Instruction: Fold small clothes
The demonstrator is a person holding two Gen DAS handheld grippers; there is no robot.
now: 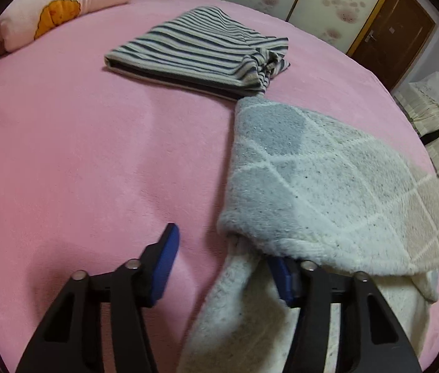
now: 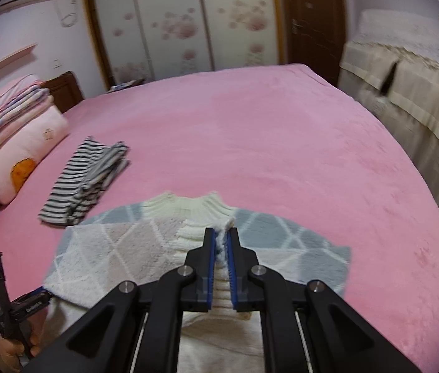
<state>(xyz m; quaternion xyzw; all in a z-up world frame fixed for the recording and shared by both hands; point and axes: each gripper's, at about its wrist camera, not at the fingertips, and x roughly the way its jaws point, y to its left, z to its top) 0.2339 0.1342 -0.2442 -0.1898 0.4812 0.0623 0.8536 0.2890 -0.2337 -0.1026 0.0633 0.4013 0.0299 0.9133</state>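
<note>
Two garments on the pink bed sheet (image 2: 281,143): a fuzzy sweater (image 2: 119,248) with grey, beige and white diamond pattern nearest the cameras, and a folded striped garment (image 1: 197,52) further up the bed, near the pink pillow (image 1: 63,3). Right gripper (image 2: 221,239) is clamped tight on the sweater's white ribbed fabric just below the collar; fluff sticks out between the blue pads at the tips. Part of the sweater is doubled over, the patterned side lying on top of the plain white inner side. Left gripper (image 1: 222,264) has its jaws apart, nothing pinched: the left blue pad (image 1: 166,264) is out over bare sheet, the right pad is tucked under the folded-over sweater edge, with cloth draped over that finger. In the right wrist view the left gripper shows at the bottom left corner, at the sweater's near left edge, with a hand (image 2: 17,348) on its handle. Sweater's far corner nearly touches the striped garment.
</note>
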